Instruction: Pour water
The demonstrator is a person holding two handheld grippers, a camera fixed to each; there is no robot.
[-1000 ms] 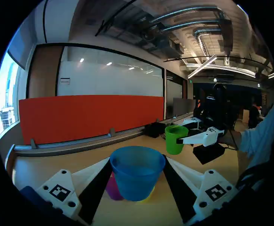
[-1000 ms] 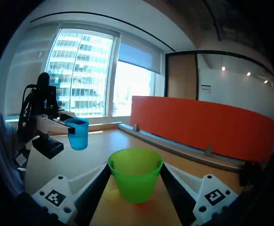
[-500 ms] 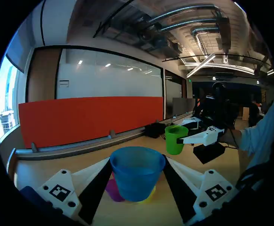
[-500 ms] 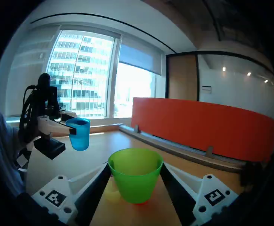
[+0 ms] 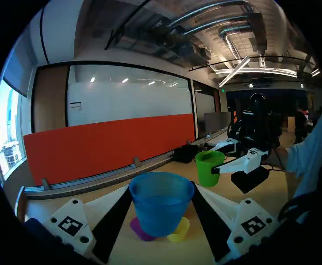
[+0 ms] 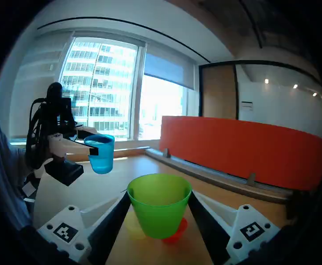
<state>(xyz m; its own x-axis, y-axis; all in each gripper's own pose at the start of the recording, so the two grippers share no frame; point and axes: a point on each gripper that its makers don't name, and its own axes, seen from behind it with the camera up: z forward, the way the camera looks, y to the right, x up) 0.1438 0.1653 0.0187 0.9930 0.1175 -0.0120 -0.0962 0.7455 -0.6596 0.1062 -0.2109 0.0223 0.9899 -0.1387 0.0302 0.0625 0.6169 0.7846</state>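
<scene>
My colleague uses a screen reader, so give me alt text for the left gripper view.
A blue cup, upright, sits clamped in the left gripper above a wooden table, with a purple cup and a yellow cup below it. Farther right, the right gripper holds a green cup; an orange partition runs behind.

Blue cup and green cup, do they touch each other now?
Apart. The right gripper view shows the blue cup off to the left of the green cup, with desk visible between them.

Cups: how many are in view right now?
5: blue cup in the left gripper, green cup in the right gripper, purple cup and yellow cup on the table below the blue, red cup below the green. More may be hidden.
</scene>
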